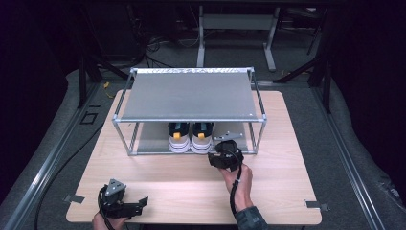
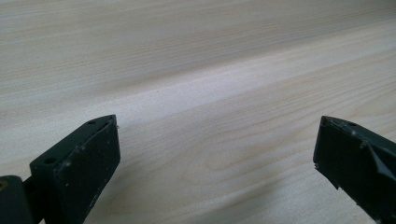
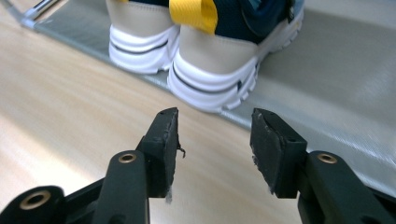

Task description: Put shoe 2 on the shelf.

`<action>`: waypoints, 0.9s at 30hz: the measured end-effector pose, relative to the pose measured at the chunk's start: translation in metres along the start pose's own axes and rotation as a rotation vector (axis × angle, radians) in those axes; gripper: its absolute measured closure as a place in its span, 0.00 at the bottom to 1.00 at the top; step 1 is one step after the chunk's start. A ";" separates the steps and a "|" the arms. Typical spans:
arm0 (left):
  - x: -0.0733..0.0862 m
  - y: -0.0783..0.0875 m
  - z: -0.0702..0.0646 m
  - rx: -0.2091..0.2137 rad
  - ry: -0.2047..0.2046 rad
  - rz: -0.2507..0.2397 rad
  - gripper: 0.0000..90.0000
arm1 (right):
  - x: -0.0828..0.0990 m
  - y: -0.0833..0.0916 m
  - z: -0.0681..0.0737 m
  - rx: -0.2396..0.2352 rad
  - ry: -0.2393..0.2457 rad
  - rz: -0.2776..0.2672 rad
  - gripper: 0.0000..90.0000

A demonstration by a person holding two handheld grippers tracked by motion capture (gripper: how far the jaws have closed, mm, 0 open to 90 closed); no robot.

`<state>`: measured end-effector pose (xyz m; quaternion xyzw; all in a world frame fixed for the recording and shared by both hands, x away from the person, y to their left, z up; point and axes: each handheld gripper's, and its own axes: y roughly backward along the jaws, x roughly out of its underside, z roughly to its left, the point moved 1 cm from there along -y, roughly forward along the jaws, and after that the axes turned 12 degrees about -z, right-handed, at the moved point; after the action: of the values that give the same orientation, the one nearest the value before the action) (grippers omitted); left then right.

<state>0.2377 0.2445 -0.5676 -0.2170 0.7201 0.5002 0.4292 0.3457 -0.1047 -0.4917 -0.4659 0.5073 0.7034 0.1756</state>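
Jaws, right gripper (image 3: 215, 135): parted, nothing between the pads. Two shoes (image 3: 219, 60) just ahead of the tips, heels facing them, side by side on the lower shelf (image 3: 336, 79) of one rack (image 1: 191, 96). Jaws, left gripper (image 2: 217, 154): wide apart, bare table (image 2: 196, 70) between them.

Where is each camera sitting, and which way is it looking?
High view: sits above the person's side, looks forward and down on the table and shoe rack; forearms, left tool and right tool show.
Left gripper view: rides on the left tool, looks along its wide-apart jaws at bare table wood.
Right gripper view: rides on the right tool, looks past its open, empty jaws at the heels of the shoes on the rack's lower shelf.
Shared: the high view and right gripper view both show the shoes.
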 end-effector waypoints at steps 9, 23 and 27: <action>0.000 0.000 0.001 -0.005 0.007 -0.005 0.01 | 0.022 0.046 -0.017 0.025 -0.006 -0.002 0.45; 0.002 0.004 0.004 -0.044 -0.004 -0.011 0.01 | 0.122 0.101 -0.080 0.178 -0.130 0.051 0.17; -0.002 0.004 0.002 -0.054 -0.025 -0.010 0.00 | 0.134 0.104 -0.088 0.214 -0.137 0.038 0.14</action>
<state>0.2367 0.2478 -0.5645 -0.2261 0.6998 0.5199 0.4346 0.2452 -0.2560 -0.5501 -0.3855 0.5752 0.6786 0.2451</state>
